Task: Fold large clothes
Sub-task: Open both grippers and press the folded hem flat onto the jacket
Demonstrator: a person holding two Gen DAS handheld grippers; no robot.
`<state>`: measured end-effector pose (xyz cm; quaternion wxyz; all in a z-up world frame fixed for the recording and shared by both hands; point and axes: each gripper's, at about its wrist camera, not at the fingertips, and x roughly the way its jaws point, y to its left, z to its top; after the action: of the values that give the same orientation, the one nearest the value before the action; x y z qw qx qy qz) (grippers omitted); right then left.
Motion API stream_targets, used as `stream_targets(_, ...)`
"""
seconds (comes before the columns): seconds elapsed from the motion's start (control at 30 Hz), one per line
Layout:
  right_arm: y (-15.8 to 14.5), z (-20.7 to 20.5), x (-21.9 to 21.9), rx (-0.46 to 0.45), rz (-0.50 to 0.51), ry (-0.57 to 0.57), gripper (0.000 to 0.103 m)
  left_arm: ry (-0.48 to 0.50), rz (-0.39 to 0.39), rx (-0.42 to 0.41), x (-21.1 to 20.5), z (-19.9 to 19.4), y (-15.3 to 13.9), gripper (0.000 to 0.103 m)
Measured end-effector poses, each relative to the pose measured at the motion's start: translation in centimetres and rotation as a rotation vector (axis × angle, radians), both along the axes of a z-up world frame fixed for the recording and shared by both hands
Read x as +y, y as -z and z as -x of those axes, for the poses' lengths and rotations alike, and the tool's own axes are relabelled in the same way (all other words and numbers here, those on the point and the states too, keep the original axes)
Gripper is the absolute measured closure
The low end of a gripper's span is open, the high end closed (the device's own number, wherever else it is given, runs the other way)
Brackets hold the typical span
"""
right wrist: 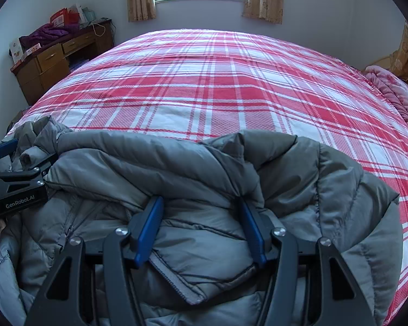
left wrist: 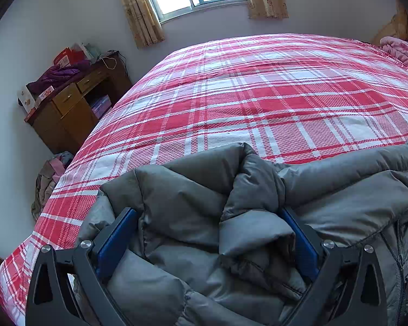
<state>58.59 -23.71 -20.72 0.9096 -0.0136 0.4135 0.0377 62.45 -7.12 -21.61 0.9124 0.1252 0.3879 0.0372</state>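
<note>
Both claws, left gripper (left wrist: 209, 233) and right gripper (right wrist: 201, 228), clench bunched grey puffer jacket (right wrist: 204, 163) at the plaid bedspread's (right wrist: 217, 81) near edge; I'd lift evenly, keeping the hem level.

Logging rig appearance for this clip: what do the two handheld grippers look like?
Both are matte black frames with triangular cut-outs, silver round screw heads and flat blue finger pads. The left gripper carries white "GenRobot.AI" lettering on its side. The right gripper matches. No cables visible.
</note>
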Motion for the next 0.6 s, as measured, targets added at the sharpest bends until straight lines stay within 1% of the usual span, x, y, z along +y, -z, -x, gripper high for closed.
stream_targets(0.6,0.09,-0.22,0.38,0.007,0.044,-0.001,0.042,-0.003,-0.012,-0.002,0.0,0.08,-0.04,0.001)
